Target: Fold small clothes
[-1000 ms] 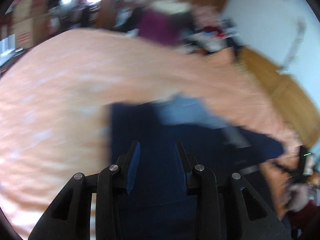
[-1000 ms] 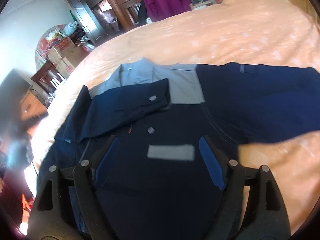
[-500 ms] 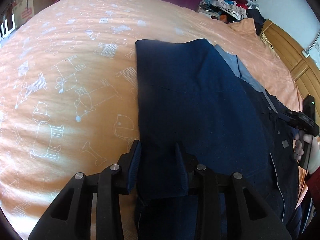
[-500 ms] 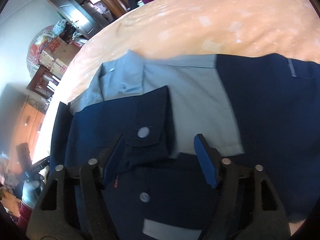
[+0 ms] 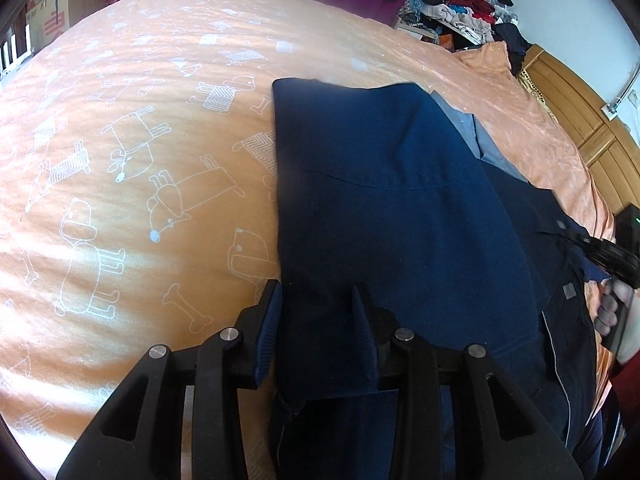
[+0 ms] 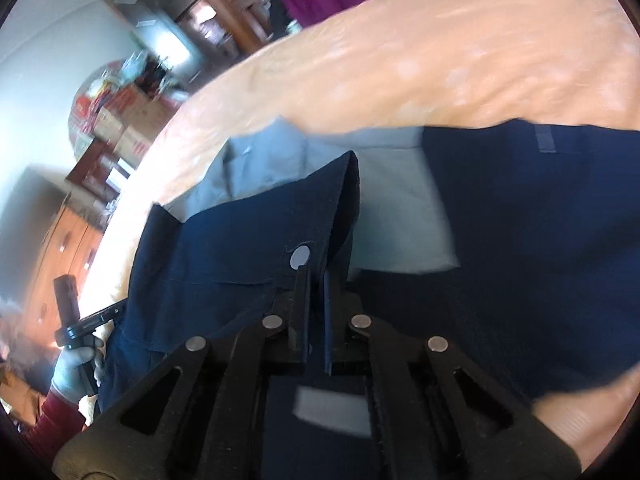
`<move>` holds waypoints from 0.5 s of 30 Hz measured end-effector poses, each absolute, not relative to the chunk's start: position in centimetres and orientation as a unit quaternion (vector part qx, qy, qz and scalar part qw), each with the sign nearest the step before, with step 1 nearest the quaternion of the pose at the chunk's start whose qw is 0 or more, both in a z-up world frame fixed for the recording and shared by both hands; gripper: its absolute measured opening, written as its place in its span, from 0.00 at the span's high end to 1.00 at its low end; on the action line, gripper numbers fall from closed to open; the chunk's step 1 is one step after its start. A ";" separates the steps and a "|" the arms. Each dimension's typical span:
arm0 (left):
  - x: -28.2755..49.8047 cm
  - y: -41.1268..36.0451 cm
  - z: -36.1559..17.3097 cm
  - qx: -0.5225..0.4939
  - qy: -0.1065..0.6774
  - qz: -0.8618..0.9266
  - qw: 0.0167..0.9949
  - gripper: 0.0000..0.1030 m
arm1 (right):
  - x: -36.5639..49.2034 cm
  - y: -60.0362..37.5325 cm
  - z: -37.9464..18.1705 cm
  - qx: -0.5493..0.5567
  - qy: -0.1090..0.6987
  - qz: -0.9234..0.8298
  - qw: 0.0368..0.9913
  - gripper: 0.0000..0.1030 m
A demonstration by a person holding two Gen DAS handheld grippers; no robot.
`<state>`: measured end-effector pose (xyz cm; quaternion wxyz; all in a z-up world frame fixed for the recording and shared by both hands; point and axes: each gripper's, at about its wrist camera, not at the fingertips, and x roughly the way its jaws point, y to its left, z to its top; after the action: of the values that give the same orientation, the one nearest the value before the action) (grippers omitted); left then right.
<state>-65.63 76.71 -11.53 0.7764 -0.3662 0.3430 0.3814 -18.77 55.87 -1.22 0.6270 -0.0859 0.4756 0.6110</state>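
Left gripper (image 5: 318, 304): jaws apart, straddling the near left edge of the folded navy panel; grip not closed on it.
Right gripper (image 6: 316, 280): jaws pinched together on a navy cuff (image 6: 320, 216), just below its pale button (image 6: 300, 257).
Shirt (image 5: 400, 208): navy with grey collar, spread on the orange bedspread (image 5: 140, 140), right of centre.
Hard to make out: right wrist view blurred; shirt's near hem cut off behind both grippers.
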 end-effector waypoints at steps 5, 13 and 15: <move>-65.3 76.7 -11.6 -0.365 0.343 0.383 0.777 0.59 | -17.6 54.9 -3.7 -0.095 0.502 0.580 0.634 1.00; -65.3 76.6 -11.8 -0.365 0.340 0.385 0.776 0.59 | -19.5 53.3 0.2 -0.113 0.422 0.571 0.695 0.93; -65.2 76.5 -11.8 -0.361 0.342 0.387 0.776 0.59 | -20.8 54.5 0.0 -0.115 0.425 0.611 0.658 0.93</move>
<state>-65.15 76.46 -11.75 0.7764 -0.3607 0.3420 0.3874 -20.80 54.49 -0.02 0.6579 -0.1149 0.4254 0.6108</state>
